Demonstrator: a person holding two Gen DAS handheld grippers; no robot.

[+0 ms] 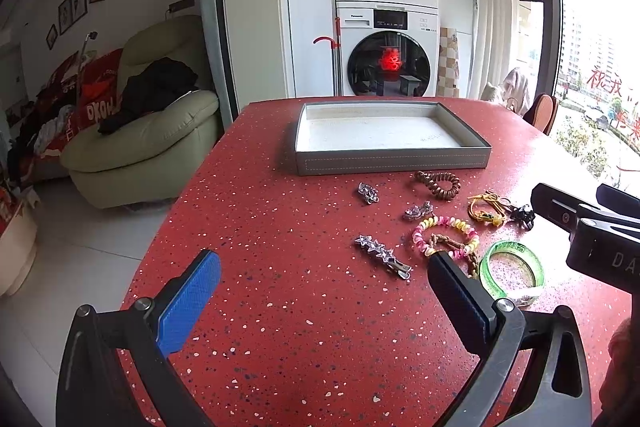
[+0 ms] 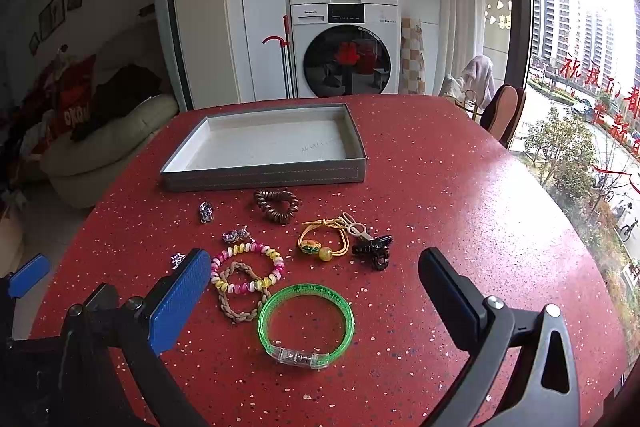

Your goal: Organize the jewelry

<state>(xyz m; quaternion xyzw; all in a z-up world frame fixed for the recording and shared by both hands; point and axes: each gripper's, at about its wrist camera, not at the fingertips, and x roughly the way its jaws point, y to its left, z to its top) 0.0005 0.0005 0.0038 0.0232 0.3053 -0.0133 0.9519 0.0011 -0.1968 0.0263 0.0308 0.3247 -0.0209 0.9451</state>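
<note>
A shallow grey tray (image 1: pixel 394 161) (image 2: pixel 264 177) with a bare white floor sits at the far side of the red table. In front of it lie a brown coil tie (image 1: pixel 438 184) (image 2: pixel 277 205), silver clips (image 1: pixel 382 255), a pink-yellow bracelet (image 1: pixel 444 235) (image 2: pixel 246 267), a braided loop (image 2: pixel 240 301), a yellow cord bracelet (image 2: pixel 320 241), a black claw clip (image 2: pixel 374 249) and a green bangle (image 1: pixel 512 269) (image 2: pixel 306 323). My left gripper (image 1: pixel 324 283) is open above the table, near the star clip. My right gripper (image 2: pixel 316 281) is open above the green bangle.
The table is red with white specks (image 1: pixel 280 347); its edge drops to the floor on the left. A cream armchair (image 1: pixel 152 131) stands beyond it, stacked washing machines (image 1: pixel 384 59) behind, and a window to the right.
</note>
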